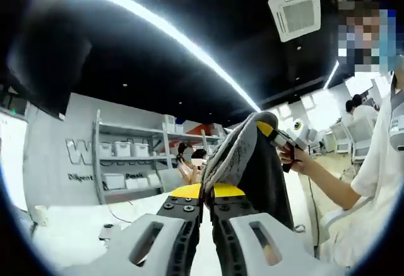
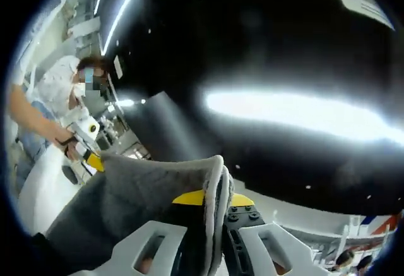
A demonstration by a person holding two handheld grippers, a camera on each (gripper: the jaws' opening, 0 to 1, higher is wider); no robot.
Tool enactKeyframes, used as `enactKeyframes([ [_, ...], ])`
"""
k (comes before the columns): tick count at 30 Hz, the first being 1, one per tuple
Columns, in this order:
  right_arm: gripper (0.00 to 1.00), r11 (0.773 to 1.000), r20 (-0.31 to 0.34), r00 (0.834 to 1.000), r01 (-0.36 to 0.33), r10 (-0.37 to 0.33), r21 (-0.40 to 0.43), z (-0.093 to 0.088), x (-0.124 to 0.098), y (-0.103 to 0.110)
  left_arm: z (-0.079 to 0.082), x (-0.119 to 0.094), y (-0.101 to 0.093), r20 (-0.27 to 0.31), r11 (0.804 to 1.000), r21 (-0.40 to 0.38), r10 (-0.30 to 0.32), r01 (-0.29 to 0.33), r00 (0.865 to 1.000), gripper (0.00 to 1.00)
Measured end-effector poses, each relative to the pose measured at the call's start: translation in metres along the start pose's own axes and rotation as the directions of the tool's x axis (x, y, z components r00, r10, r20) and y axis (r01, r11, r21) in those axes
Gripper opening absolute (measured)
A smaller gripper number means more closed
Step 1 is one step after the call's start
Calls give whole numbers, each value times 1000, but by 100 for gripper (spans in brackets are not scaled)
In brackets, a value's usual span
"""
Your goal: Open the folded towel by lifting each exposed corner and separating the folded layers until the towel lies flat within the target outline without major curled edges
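We see a white table (image 1: pixel 69 225) low in the left gripper view, with a small white cup (image 1: pixel 39 215) standing near its left edge and a dark cable (image 1: pixel 120 216) trailing across its surface beside a small dark object (image 1: pixel 107 230).

The left gripper (image 1: pixel 207 195), jaws closed on an edge of the grey towel (image 1: pixel 252 156), holds it up toward the dark ceiling, where the right gripper (image 1: pixel 278 138) in a person's hand (image 1: pixel 295 159) pinches its far corner, with shelves (image 1: pixel 132 156) of white bins behind.
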State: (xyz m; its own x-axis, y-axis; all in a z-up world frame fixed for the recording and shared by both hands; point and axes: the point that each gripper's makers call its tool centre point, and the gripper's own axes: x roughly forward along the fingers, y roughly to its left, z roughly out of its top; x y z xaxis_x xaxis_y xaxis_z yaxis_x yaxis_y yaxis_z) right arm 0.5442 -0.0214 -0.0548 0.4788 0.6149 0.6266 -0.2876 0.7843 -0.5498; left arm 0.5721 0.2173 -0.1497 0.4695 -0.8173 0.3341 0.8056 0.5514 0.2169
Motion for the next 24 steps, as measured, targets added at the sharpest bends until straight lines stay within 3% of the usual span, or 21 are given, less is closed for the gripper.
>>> enactKeyframes([
  [6,0,1000,15,1000,-24,24,-19,5,10,8,34,-19,-1,66,997,56,58,-61,996,3],
  [9,0,999,22,999,-30,30,-16,7,11,10,44,-23,-2,78,994,73,74,-80,994,3],
  [13,0,999,37,999,-34,35,-32,22,11,14,57,-26,-4,96,982,152,101,-115,990,3],
  [24,0,994,56,998,-10,16,-106,60,-9,10,87,-17,-17,163,976,197,65,-97,984,3],
])
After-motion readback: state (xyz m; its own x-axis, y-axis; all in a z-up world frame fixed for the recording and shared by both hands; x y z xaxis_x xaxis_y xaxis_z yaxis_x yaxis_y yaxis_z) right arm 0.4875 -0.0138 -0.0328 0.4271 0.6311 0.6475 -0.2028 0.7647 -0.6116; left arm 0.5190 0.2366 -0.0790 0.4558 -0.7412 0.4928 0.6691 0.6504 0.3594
